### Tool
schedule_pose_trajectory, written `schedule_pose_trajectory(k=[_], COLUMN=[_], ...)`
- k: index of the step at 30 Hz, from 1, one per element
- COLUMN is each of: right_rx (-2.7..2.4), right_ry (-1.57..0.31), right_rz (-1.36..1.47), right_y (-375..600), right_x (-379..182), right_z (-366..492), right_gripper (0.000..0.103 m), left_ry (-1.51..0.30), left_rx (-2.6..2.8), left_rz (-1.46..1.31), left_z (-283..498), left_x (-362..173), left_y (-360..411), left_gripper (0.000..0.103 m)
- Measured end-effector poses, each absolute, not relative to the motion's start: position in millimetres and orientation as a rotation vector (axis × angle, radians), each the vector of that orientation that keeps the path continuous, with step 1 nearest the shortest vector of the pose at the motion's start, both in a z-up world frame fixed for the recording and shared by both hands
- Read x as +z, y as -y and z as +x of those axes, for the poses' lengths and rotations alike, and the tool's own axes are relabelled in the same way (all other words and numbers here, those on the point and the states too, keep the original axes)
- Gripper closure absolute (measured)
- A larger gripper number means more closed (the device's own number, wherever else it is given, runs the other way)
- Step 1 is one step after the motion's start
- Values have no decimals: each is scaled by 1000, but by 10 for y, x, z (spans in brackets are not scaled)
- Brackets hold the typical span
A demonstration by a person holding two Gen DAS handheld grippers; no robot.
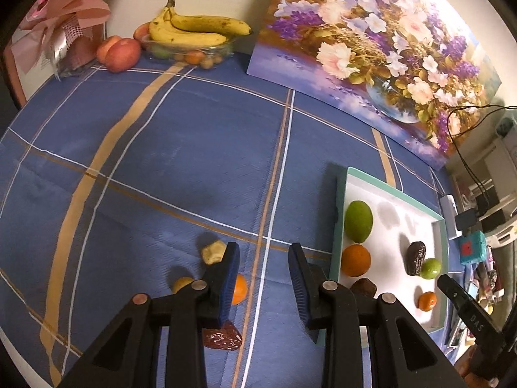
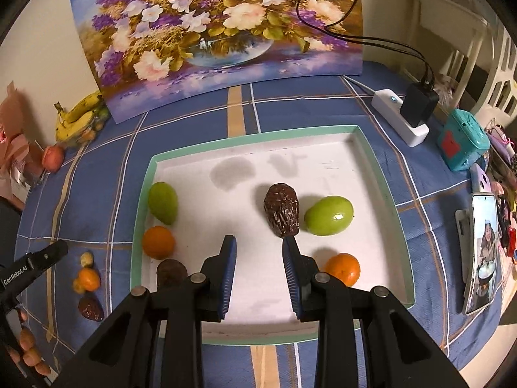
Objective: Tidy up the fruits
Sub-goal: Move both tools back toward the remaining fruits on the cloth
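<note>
tray: shallow white tray with a mint-green rim (image 2: pixel 371 148) flat on the blue plaid tablecloth (image 1: pixel 161 148); looks like the sorting target, fruit being gathered inside it
in tray: two green oval fruits (image 2: pixel 328 215) (image 2: pixel 163 202), two small oranges (image 2: pixel 343 268) (image 2: pixel 158 242), two dark wrinkled dates (image 2: pixel 281 209) (image 2: pixel 171 271); spread apart, none stacked
loose fruit: still on the cloth left of the tray, in a tight cluster: pale lumpy walnut-like piece (image 1: pixel 213 251), small yellow fruit (image 1: pixel 182 284), small orange tangerine (image 1: pixel 238 289), reddish-brown wrinkled date (image 1: pixel 223 339)
left gripper (image 1: pixel 263 276): jaws wide, nothing between them; hovers over the cloth between the cluster and the tray edge
cluster vs left claw: tangerine and red date just beside and partly hidden behind the left finger (image 1: pixel 227 278); none inside the gap, all off to its left
why: judged lined up to take a loose piece next; needs a shift left to centre one
right gripper (image 2: pixel 258 274): jaws wide, holding nothing; over bare tray floor
tray fruit vs right claw: dark date just ahead of the right fingertip (image 2: pixel 292 258), orange just beside that finger; contact cannot tell
background: bananas on a clear container of fruit (image 1: pixel 194 29), peach (image 1: pixel 121 53), flower painting (image 1: pixel 371 48); well apart from both claws
</note>
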State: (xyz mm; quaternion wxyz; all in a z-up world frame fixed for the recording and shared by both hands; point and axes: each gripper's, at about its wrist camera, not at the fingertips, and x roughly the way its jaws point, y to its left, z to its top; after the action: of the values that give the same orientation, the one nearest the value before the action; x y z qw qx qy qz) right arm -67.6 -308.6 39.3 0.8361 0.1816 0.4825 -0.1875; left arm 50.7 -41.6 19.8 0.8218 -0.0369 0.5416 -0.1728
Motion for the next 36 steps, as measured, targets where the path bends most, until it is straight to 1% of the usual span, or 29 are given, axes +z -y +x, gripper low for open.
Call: schedule_pose_trajectory(k=[6,7,8,9,10,11,12,13,14,15,17,18,19,20,21,22,23,24,36], right_rx=[-402,-402,-404,-407,-414,-419,-424,-427,-428,-426,-421,-420,-419,-419,-419,-420,-424,-428,-421], right_ry=[-1029,-1030,-1034,-1038,-1044,-1050,-1053,-1052,-1051,-1050,-1049,-1050,-1052,-1054,-1055,-1058,-1062,-1063,-999], right_rz=[394,393,392,390,386,381,375,370,367,366,365,363,359,356,354,352,351,350,298], right_y=[3117,3116,3114,3112,3113,3115,3116,3116,3118,3120,3120,3118,3115,3111,3108,3106,3105,3103,3021], right_x=[357,352,342,331,318,306,296,290,289,287,281,275,269,264,259,252,242,236,284], right_z=[-677,-678,-674,-669,-666,-663,-661,-659,-658,-656,-653,-649,-644,-639,-633,-631,-627,-626,-608], right_gripper=[73,73,72,70,58,43,38,35,35,34,30,30,30,30,30,24,16,13,11], left_ry=[-1157,-1157,-1157,-1155,-1152,-1147,-1144,-1144,-1146,-1149,-1152,-1153,-1154,-1154,-1154,-1149,-1141,-1133,-1082], left_rx=[-370,-366,-360,-353,-346,-340,-335,-330,-321,-314,-301,-296,-290,-284,-279,-280,-283,-283,-321], left_rz=[-56,-53,-51,-49,-49,-48,-46,-44,-40,-39,-39,-39,-40,-40,-41,-42,-42,-37,-62], left_z=[497,497,499,500,503,507,510,514,516,518,523,526,528,529,533,536,531,527,504], left_x=[175,172,166,162,161,162,161,154,139,127,108,101,95,87,82,84,92,101,186], left_y=[450,452,452,448,447,439,432,426,419,411,397,391,383,374,365,359,359,360,300], left_gripper=[68,65,52,43,32,31,31,28,23,21,20,19,15,8,4,2,1,1,0])
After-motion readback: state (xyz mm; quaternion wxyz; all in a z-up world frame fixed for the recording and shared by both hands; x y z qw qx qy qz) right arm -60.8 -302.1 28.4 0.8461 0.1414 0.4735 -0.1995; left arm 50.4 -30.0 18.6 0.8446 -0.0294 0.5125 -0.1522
